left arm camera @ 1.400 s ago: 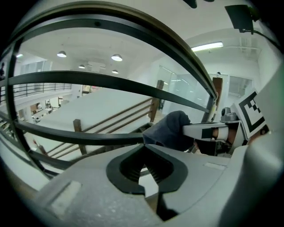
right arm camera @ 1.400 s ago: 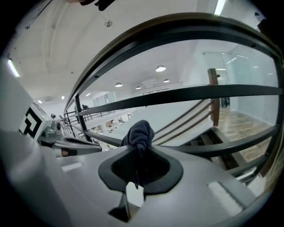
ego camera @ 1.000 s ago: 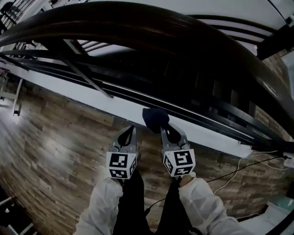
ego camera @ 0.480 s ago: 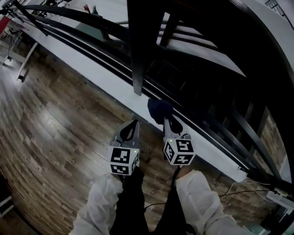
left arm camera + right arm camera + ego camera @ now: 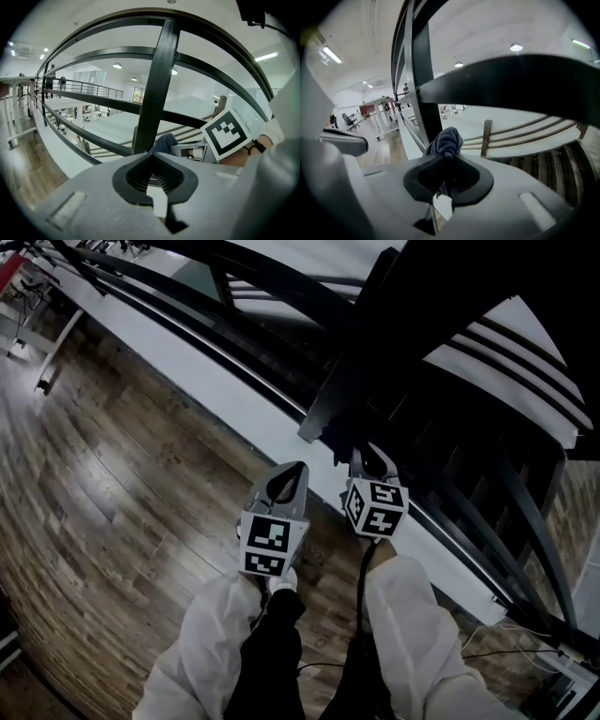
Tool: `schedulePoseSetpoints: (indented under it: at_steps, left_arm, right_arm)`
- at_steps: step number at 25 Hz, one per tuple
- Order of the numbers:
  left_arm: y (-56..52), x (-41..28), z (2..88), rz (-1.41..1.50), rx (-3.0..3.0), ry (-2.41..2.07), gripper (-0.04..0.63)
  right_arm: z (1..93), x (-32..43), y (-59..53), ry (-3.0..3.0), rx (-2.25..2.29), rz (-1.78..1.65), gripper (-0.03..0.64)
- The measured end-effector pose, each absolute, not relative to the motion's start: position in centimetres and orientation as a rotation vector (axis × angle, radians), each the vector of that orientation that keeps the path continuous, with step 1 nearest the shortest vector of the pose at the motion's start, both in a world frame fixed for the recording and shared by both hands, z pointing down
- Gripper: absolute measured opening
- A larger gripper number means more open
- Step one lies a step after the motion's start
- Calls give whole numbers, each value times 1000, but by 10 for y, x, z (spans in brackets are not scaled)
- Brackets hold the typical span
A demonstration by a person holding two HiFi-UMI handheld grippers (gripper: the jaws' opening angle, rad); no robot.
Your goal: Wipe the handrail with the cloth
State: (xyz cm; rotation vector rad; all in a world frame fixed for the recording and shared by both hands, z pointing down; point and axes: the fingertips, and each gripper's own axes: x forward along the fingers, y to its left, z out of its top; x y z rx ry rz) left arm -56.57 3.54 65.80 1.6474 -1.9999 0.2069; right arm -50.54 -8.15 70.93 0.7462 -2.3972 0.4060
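The right gripper [image 5: 447, 161] has its jaws clenched on a wad of dark cloth [image 5: 446, 139] that sticks out at their 12 o'clock, near a post. So little shows that the bare jaws could scrape the handrail [image 5: 197, 22], or the cloth could pull free. The left gripper [image 5: 152, 164] is clamped on nothing, and the head view's dark railing at 1 o'clock hides the cloth.

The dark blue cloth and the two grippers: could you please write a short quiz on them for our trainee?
1. True or false: the left gripper holds the crumpled dark blue cloth.
2. The right gripper is: A open and empty; B shut on the cloth; C shut on a sponge.
3. Fill in: the person's long sleeves are ____.
Key: 1 false; 2 B; 3 white.
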Motion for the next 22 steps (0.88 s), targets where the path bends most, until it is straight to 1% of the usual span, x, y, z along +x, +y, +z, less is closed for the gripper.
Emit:
schedulePoseSetpoints:
  at_steps: [5,11,22]
  left_arm:
    - [29,-581,666,193,1651,-2002,0]
    - [44,-588,678,175,1609,-2003,0]
    - [49,-563,675,207,1627,-1985,0]
  right_arm:
    - [732,-530,-87,-2371,734,387,35]
    - [742,-536,-92,-2346,749,379,35]
    - [762,-493,-93,-2275,773,441,37]
